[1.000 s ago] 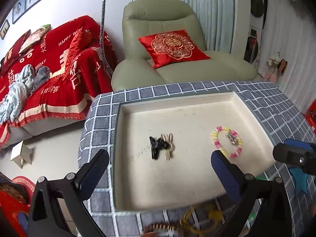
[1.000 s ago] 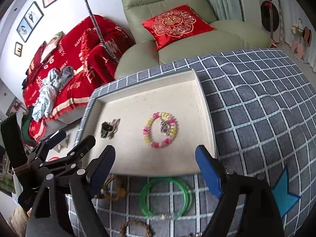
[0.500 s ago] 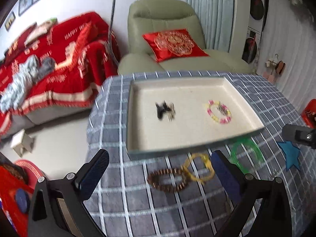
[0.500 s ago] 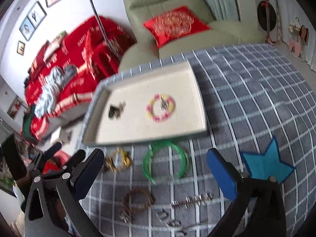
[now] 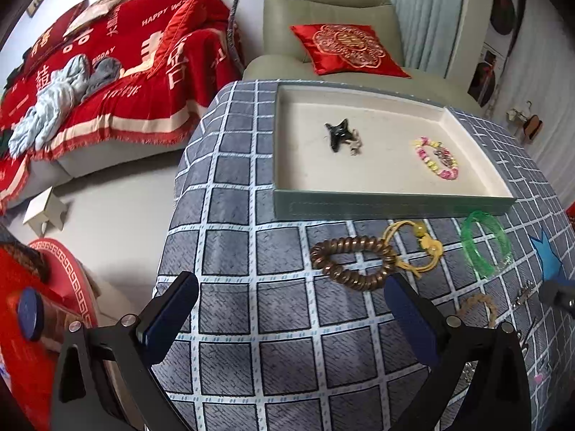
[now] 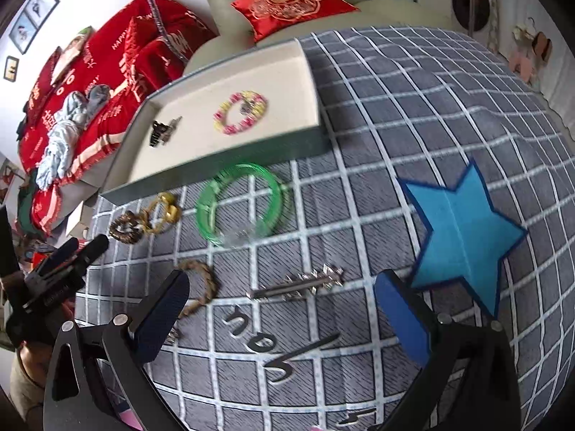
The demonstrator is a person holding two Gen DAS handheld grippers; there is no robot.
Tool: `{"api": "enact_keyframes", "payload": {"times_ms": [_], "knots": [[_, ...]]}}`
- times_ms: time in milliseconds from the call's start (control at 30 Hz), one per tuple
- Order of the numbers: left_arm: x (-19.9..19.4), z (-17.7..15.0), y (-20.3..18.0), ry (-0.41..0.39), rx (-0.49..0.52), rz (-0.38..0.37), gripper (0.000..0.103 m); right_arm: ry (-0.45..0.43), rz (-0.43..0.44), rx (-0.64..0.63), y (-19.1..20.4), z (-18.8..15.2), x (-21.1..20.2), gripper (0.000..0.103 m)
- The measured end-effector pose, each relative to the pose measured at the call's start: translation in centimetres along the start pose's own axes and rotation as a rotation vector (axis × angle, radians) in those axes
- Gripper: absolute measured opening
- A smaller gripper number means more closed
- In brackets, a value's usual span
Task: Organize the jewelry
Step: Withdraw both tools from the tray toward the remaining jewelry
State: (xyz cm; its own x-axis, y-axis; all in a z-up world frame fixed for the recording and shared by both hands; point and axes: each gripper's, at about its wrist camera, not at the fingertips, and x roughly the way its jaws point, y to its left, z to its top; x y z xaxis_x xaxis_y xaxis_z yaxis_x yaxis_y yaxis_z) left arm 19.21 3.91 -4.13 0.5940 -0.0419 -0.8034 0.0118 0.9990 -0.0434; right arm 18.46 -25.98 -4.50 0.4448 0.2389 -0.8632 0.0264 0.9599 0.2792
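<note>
A cream-lined tray [image 5: 391,206] [image 6: 215,170] sits on the grey checked cloth and holds a pink-yellow bead bracelet [image 5: 436,158] [image 6: 240,112] and a black hair clip [image 5: 339,135] [image 6: 160,133]. In front of the tray lie a brown bead bracelet [image 5: 354,262] [image 6: 125,229], a yellow cord bracelet [image 5: 418,242] [image 6: 167,211], a green bangle [image 5: 485,242] [image 6: 241,204], a braided bracelet [image 5: 478,307] [image 6: 201,287] and silver hair pins [image 6: 298,283]. My left gripper [image 5: 291,319] is open and empty, just short of the brown bracelet. My right gripper [image 6: 282,316] is open and empty over the silver pins.
A blue paper star [image 6: 463,230] lies on the cloth at the right. A green armchair with a red cushion [image 5: 345,50] stands behind the table. A red-covered sofa [image 5: 93,72] is at the left. The table's left edge drops to the floor [image 5: 118,208].
Both grippers have pulled back from over the tray toward the table's front. The loose bracelets and pins in front of the tray have come into view. Both stay open.
</note>
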Motion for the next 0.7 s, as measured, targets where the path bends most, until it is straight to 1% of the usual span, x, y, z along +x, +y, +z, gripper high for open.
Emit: {"api": "enact_keyframes", "payload": {"times_ms": [200, 400, 700], "knots": [[1.3, 0.1, 0.9, 0.053, -0.083, 0.003, 0.103, -0.009, -0.031, -0.006, -0.2, -0.2, -0.1, 0.103], [2.1, 0.3, 0.6, 0.071, -0.108, 0.012, 0.103, -0.009, -0.056, -0.029, 0.3, 0.0, 0.3, 0.103], [3.2, 0.5, 0.2, 0.094, -0.145, 0.021, 0.103, -0.018, -0.091, -0.026, 1.0, 2.6, 2.0, 0.103]]}}
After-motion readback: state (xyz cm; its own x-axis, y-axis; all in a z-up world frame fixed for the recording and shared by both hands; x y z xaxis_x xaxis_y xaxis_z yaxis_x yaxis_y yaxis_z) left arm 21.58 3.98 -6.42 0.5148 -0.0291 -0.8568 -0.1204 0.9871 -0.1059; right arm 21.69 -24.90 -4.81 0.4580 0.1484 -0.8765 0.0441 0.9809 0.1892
